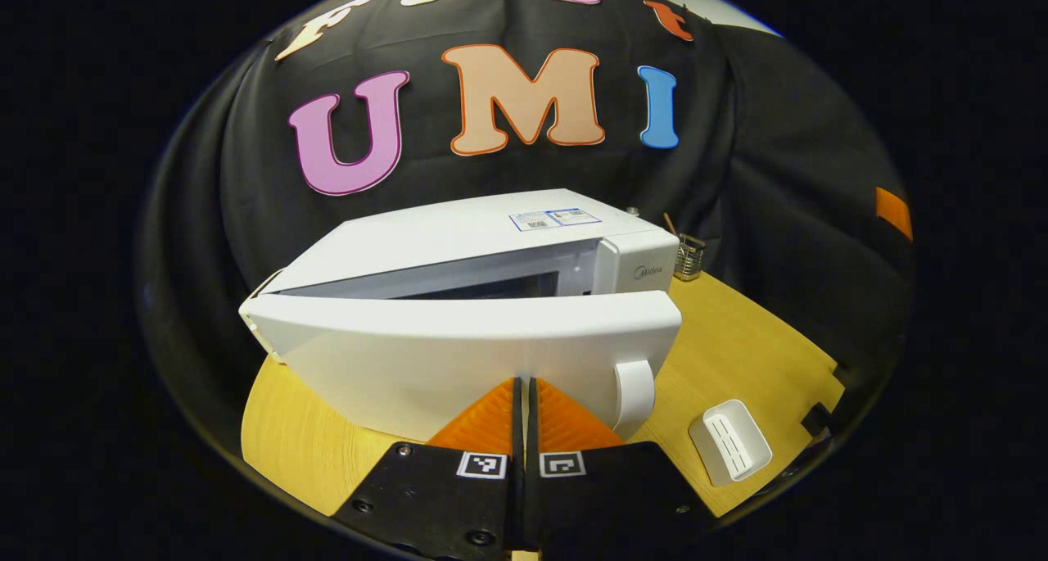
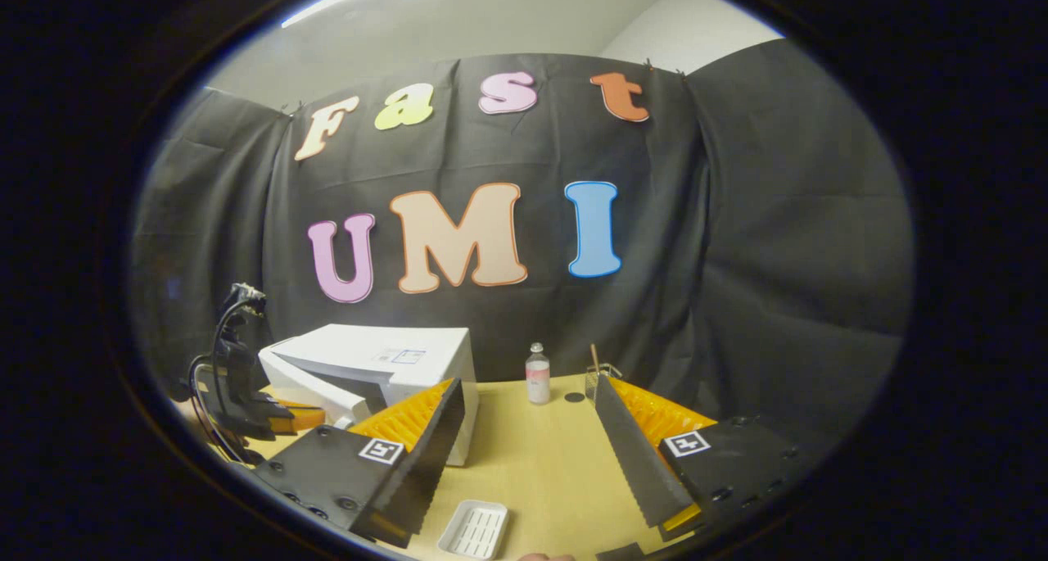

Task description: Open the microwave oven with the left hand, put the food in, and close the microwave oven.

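The microwave door is part way open, and the food tray waits on the table.

In the left gripper view, the left gripper (image 1: 524,385) has its two orange fingers pressed flat together with nothing between them. Its tips sit right up against the white door (image 1: 458,356) of the microwave (image 1: 458,237), just beside the door handle (image 1: 634,393). The door is swung out a little, so a dark gap shows behind it. In the right gripper view, the right gripper (image 2: 524,405) is held up above the yellow table (image 2: 540,454), pointing at the back wall. Its fingers are spread wide and hold nothing. The white food tray (image 2: 473,530) lies on the table under it, close to the front edge. A small bottle (image 2: 537,374) stands farther back.
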The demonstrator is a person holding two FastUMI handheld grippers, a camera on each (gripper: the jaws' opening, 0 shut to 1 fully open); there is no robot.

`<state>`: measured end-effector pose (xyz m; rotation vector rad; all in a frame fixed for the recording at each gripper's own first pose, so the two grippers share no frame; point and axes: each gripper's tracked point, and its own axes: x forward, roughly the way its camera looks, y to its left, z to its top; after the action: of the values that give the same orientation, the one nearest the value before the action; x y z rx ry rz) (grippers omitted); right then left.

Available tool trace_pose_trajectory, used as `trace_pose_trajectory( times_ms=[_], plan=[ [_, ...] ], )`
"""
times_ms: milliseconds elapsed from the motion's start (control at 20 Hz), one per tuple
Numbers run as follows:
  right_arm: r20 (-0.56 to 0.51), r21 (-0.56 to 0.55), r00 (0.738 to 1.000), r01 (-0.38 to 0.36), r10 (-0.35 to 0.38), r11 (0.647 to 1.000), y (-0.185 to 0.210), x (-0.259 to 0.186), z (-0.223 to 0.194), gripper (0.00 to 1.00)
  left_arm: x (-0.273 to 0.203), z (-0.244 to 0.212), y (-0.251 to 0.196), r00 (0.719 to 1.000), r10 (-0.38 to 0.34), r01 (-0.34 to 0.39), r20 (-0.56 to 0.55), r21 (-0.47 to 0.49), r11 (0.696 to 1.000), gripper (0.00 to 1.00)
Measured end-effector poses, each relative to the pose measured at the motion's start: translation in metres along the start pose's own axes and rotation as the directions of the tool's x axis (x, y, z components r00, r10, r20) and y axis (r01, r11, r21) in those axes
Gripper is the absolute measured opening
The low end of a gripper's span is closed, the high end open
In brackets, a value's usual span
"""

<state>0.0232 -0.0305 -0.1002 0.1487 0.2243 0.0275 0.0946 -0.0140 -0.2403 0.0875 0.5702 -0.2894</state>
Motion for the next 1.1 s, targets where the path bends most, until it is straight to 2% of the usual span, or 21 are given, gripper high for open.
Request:
trace_pose_trajectory(
  times_ms=[450,850,900,950,1100],
  plan=[
    [0.0,0.011,1.0,0.016,-0.016,1.0,-0.007,-0.002,0.001,0.9,0.028,0.021,-0.005,1.0,-0.011,0.01,0.012,0.04,0.999,0.01],
    [-0.006,0.01,1.0,0.002,-0.002,1.0,-0.005,-0.002,0.001,0.9,0.041,0.039,-0.009,1.0,-0.014,0.012,0.028,0.048,0.999,0.0],
    [-0.006,0.008,1.0,0.002,-0.001,1.0,-0.005,-0.002,0.001,0.99,0.042,0.042,-0.009,0.999,-0.014,0.012,0.035,0.054,0.998,0.0],
    [-0.007,0.008,1.0,0.001,-0.001,1.0,-0.005,-0.001,0.001,0.9,0.043,0.043,-0.011,0.999,-0.023,0.021,0.031,0.056,0.998,0.0],
    [-0.008,0.009,1.0,0.001,-0.001,1.0,-0.005,-0.001,0.001,0.9,0.044,0.042,-0.013,0.999,-0.024,0.023,0.028,0.049,0.999,0.01]
  ],
)
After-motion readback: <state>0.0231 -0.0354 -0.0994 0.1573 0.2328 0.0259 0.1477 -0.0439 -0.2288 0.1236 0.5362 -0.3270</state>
